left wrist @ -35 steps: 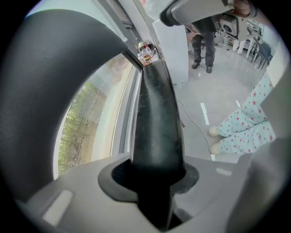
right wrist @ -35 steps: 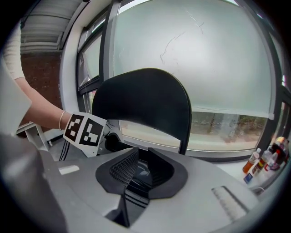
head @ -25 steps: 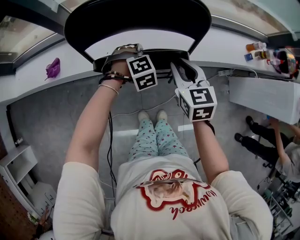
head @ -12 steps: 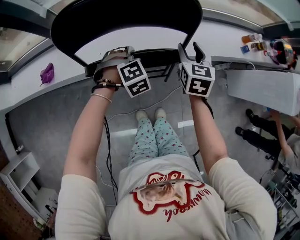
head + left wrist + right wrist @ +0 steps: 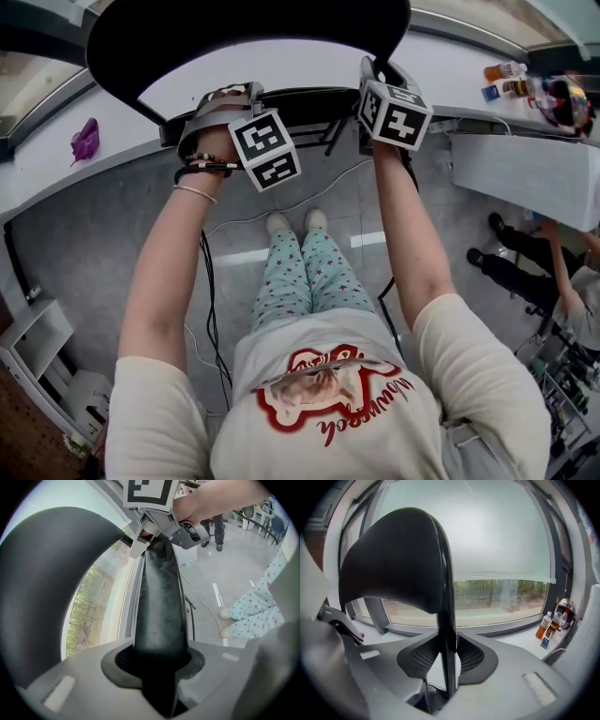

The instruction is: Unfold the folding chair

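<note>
The fingers of my left gripper (image 5: 159, 667) pinch the seat (image 5: 158, 592) edge of the folding chair (image 5: 244, 28), which runs straight ahead from them. The fingers of my right gripper (image 5: 447, 660) have just been closing and now pinch the thin backrest (image 5: 393, 559) rim, which rises above them. I judge these two parts must be drawn apart.

The folding chair (image 5: 246, 36) is matt black plastic at the backrest; its seat edge (image 5: 159, 606) looks smooth and dusty, with a dull sheen. The left gripper (image 5: 159, 663) clamped on that chair is matt grey plastic with darker, finely textured pads (image 5: 112, 660). Under the chair the floor (image 5: 112, 234) is smooth grey, and the trousers (image 5: 300, 281) are soft printed cloth.
</note>
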`<state>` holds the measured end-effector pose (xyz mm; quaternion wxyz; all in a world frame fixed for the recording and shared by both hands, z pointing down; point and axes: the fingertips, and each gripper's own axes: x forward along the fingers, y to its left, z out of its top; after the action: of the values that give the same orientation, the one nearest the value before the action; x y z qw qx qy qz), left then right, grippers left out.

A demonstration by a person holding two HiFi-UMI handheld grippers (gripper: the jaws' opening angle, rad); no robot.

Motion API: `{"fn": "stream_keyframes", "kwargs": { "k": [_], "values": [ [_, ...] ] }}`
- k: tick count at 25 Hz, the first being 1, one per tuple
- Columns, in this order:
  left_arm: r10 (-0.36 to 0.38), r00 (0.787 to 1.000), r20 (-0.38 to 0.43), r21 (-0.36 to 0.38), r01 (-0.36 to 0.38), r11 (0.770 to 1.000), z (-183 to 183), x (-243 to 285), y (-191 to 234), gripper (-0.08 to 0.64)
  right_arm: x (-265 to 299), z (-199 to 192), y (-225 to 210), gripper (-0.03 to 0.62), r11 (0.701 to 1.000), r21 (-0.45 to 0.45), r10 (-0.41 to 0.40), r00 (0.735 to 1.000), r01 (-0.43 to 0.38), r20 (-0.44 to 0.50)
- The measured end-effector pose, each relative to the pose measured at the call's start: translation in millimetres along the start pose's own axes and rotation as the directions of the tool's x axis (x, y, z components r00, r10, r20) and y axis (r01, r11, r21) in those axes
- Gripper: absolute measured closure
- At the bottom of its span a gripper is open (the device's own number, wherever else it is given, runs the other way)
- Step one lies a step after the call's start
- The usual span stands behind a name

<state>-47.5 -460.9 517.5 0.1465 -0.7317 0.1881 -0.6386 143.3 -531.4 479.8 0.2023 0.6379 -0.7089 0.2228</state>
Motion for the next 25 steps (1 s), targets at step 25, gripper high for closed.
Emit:
{"fn": "stream_keyframes", "kwargs": {
  "k": [25],
  "values": [
    [0.237,0.971,0.014,0.055,-0.238,0.97,-1,-33,-65,0.416,-4,-13,5,0.454,0.975,-0.199,0.099,0.995,-0.095,0.009]
  ]
}}
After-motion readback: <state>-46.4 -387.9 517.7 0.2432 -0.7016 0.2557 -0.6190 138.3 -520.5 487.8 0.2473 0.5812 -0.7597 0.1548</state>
